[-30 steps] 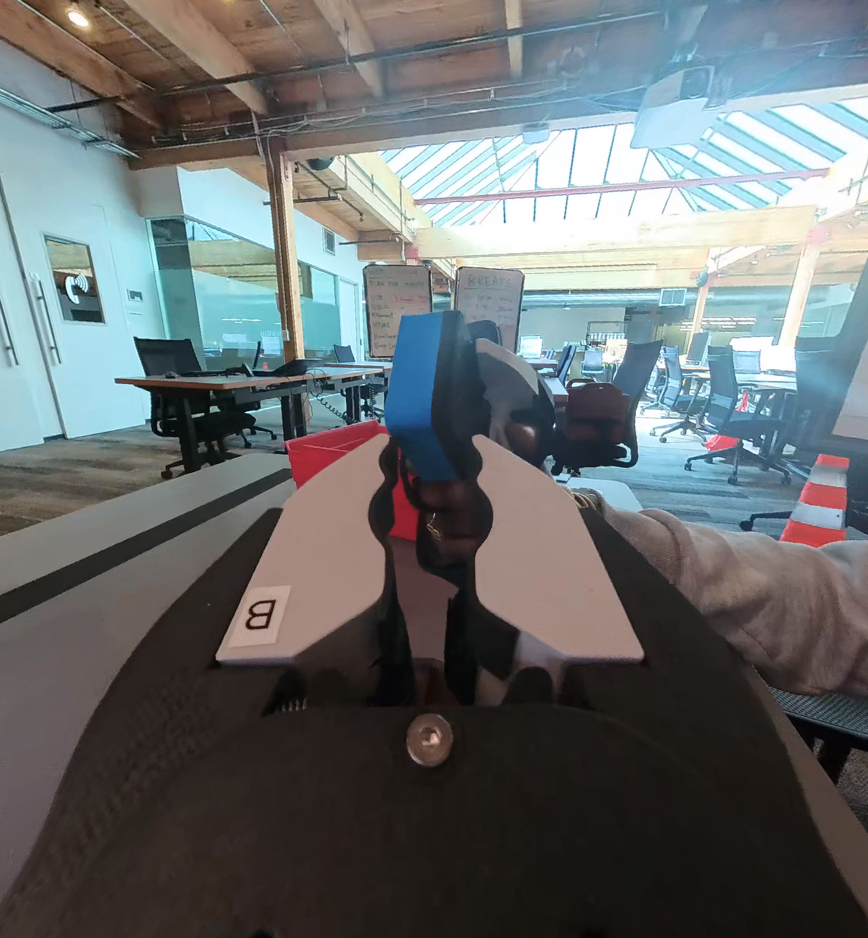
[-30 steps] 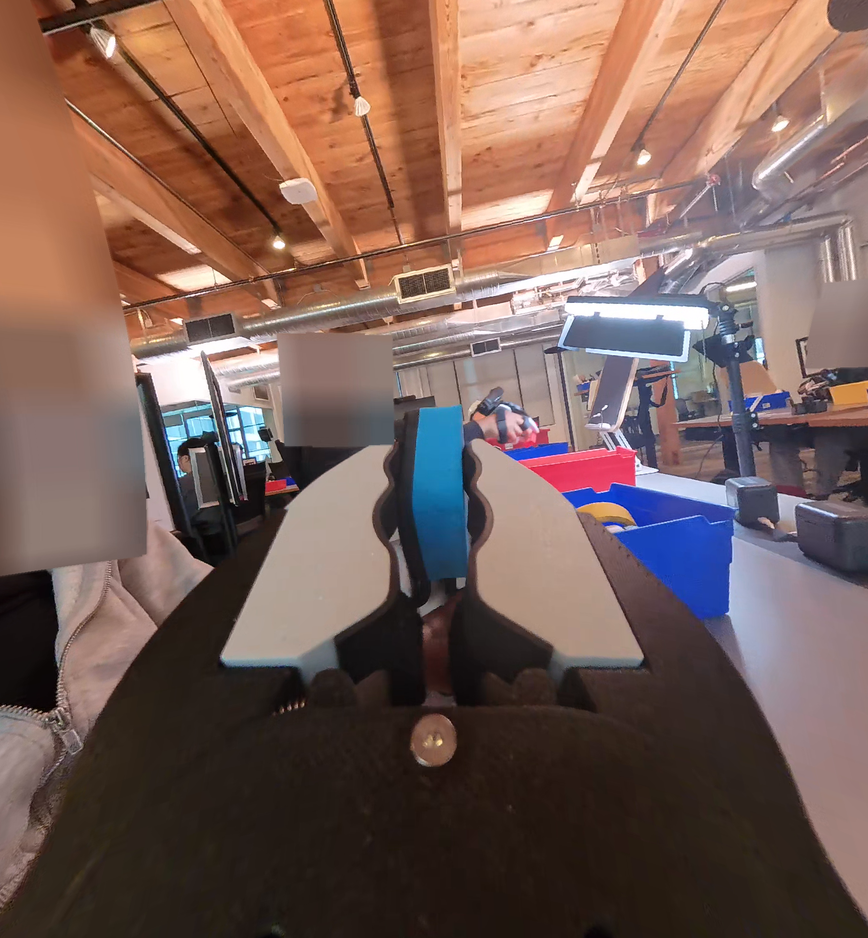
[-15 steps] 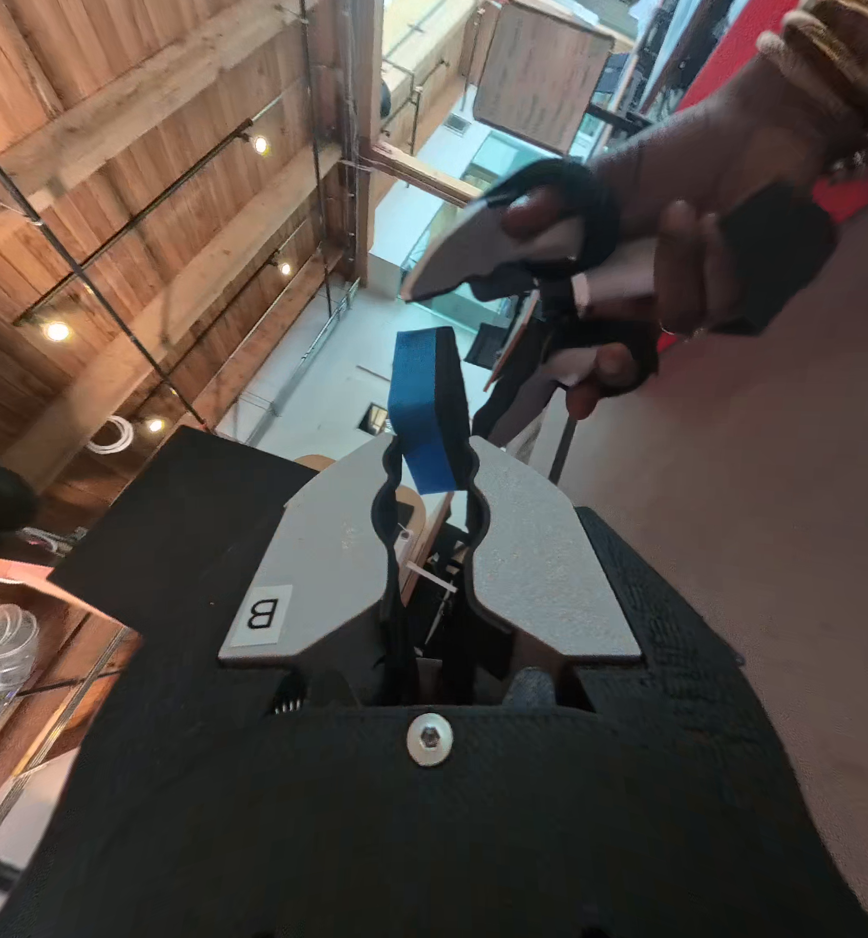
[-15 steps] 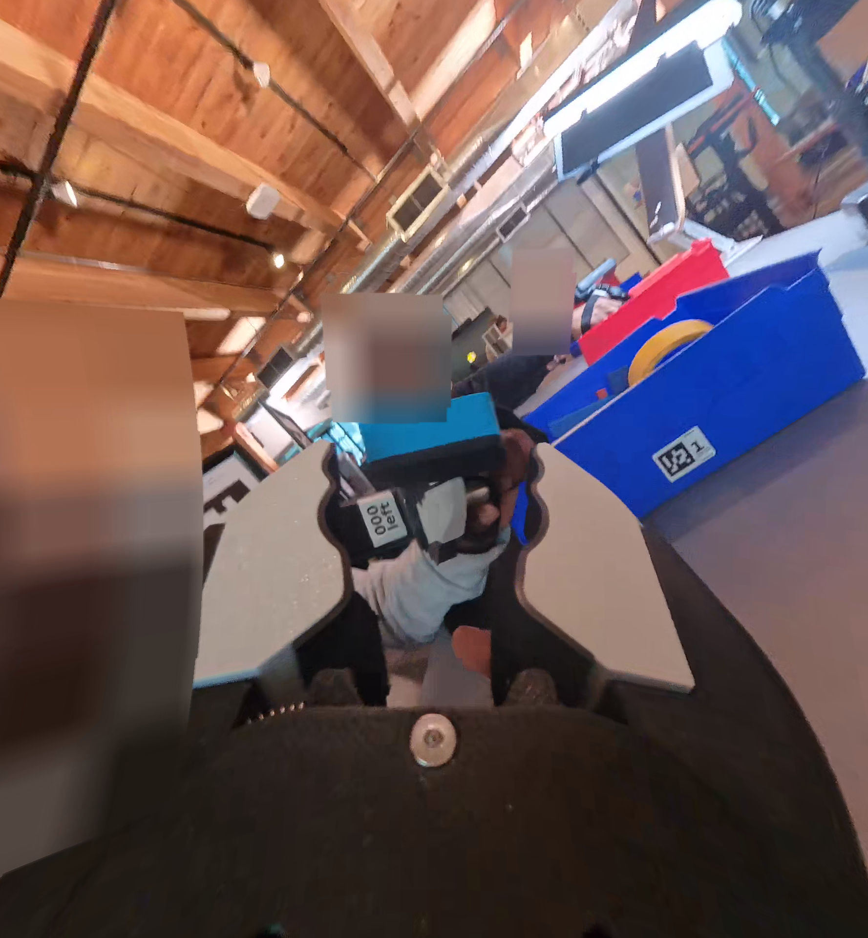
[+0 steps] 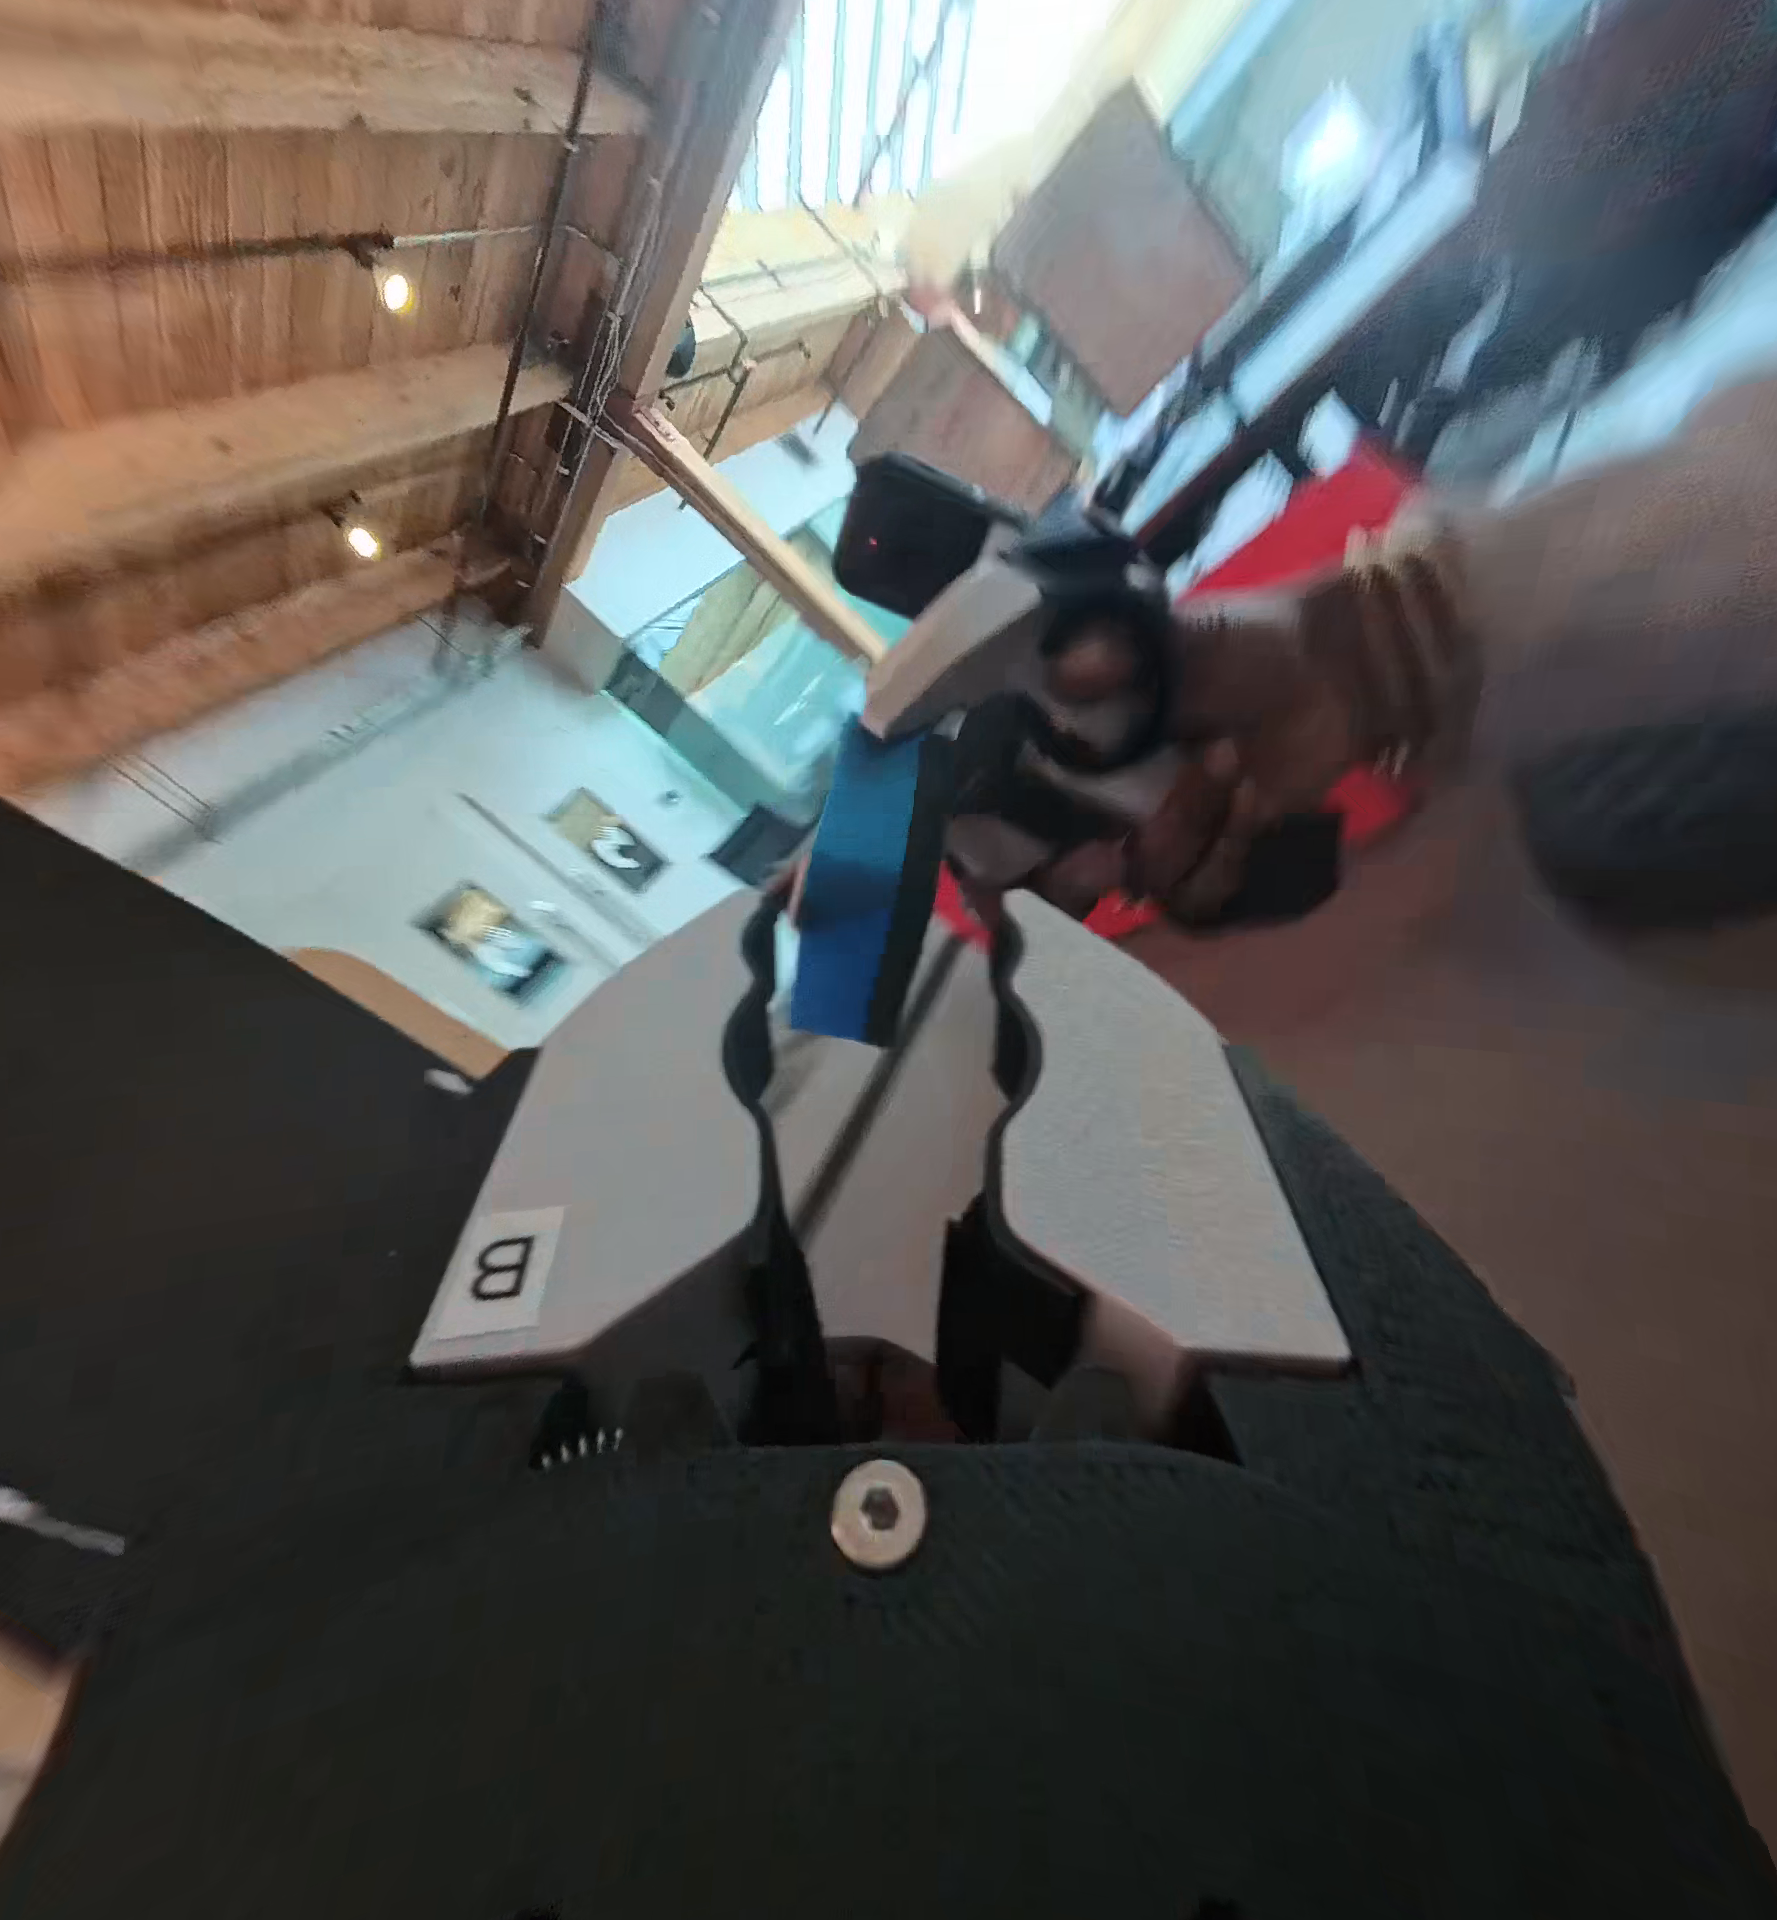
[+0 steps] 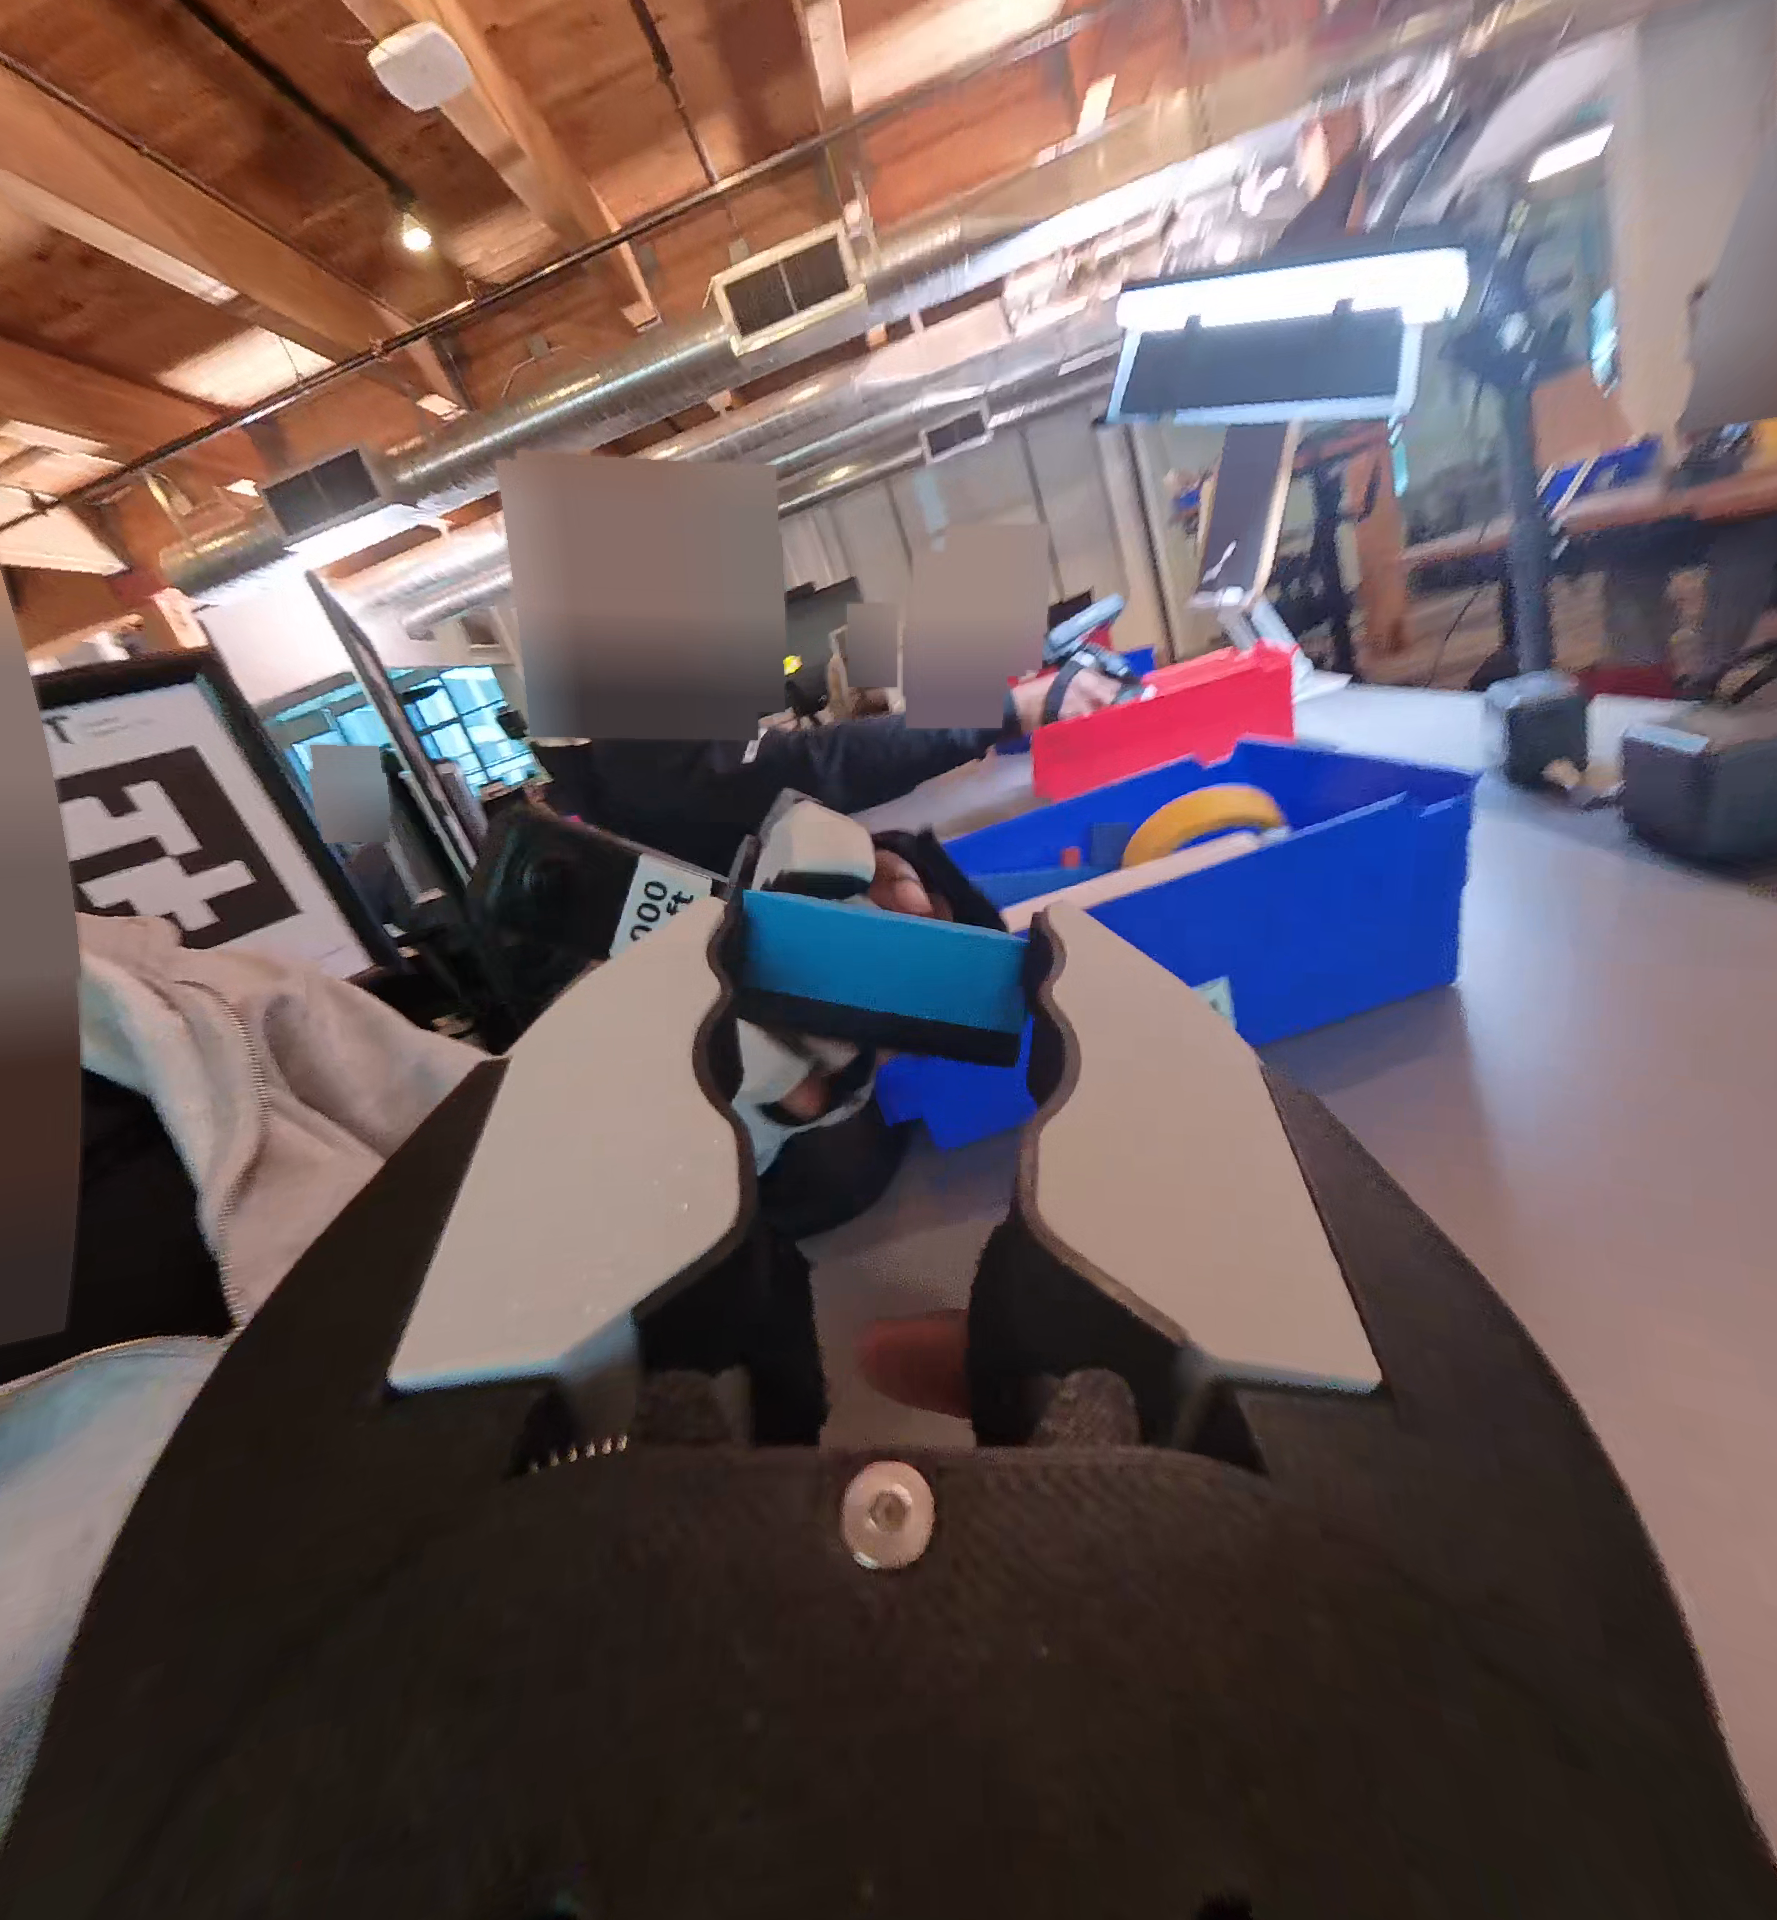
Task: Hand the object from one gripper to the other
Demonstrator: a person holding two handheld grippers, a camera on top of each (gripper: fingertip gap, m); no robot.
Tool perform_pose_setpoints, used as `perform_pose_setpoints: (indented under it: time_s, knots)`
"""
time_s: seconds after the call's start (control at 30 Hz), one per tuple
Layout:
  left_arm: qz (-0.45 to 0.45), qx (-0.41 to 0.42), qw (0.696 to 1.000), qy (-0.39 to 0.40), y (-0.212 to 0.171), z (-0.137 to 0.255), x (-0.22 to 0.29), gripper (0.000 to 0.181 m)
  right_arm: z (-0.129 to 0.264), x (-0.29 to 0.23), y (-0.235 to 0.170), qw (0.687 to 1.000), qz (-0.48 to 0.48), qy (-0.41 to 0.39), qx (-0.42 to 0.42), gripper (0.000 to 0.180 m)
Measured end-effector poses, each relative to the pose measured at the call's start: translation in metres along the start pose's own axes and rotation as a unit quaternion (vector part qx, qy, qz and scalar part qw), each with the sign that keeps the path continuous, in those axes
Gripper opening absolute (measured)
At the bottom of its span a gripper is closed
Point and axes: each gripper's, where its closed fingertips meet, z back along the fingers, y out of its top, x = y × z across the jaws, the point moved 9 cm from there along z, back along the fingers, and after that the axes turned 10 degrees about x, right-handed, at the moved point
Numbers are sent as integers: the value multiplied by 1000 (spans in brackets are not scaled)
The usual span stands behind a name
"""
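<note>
While left gripper (image 5: 879,997) gapes, right gripper (image 6: 879,961) clamps block (image 6: 879,971).

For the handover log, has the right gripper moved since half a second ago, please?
Yes: in the left wrist view, the right gripper has closed in, down and left, onto the blue foam block between the left gripper's tongs.

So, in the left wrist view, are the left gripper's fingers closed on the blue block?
No, the left gripper has its fingers wide apart, with a clear gap beside the blue block.
</note>
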Motion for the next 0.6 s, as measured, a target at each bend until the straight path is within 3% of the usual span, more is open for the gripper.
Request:
perform_pose_setpoints:
  time_s: [0.07,0.13,0.2,0.3,0.6]
  knots:
    - [178,26,984,-1,0,-3,-4,61,0,-5,4,998,48,12,30,53]
    - [326,34,945,-18,-2,-6,-8,78,0,-12,6,993,96,31,61,53]
    - [410,55,910,-31,-4,-6,-9,78,-1,-17,7,988,134,39,70,53]
    - [451,85,888,-29,-4,-5,-11,70,-2,-19,6,985,150,49,73,53]
    - [462,107,880,-19,-5,-1,-15,51,-9,-22,-2,985,155,66,49,53]
